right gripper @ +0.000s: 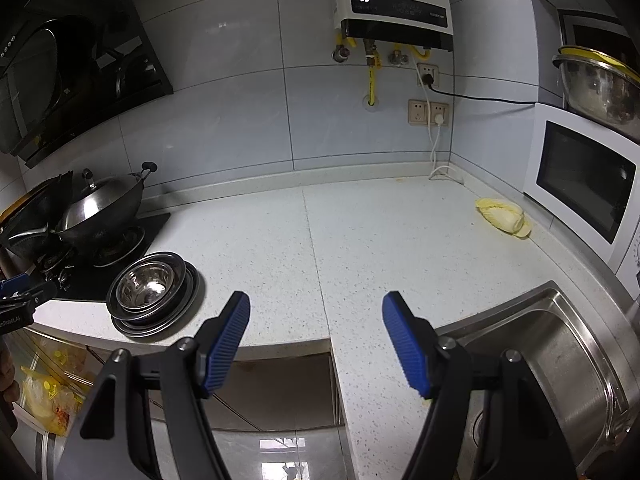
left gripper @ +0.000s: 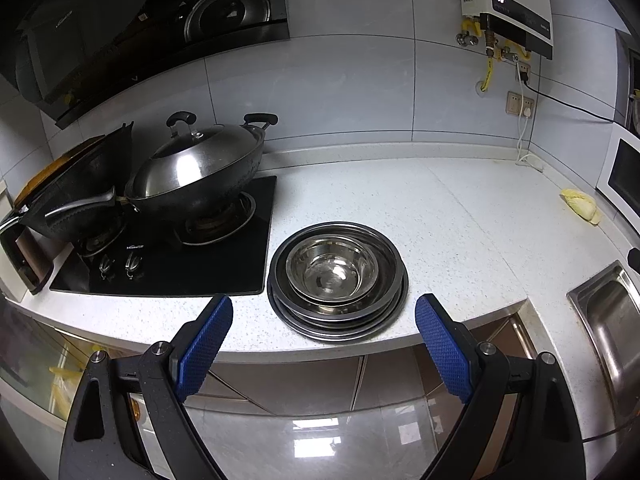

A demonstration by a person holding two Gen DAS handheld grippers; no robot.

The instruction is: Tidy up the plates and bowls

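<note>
Both wrist views toward countertop [left gripper: 400,200]

Black hob [left gripper: 168,256] at the left end of the speckled counter [left gripper: 400,200], carrying 2 pans: lidded wok [left gripper: 200,176] on the right burner, dark pan [left gripper: 76,196] on the left, touching. Yellow cloth [right gripper: 505,216] near the counter's back right corner, just beside the white microwave [right gripper: 580,184]. Steel sink [right gripper: 560,360] set into the right end. Water heater [right gripper: 394,4] and sockets [right gripper: 428,112] on the tiled wall.
</note>
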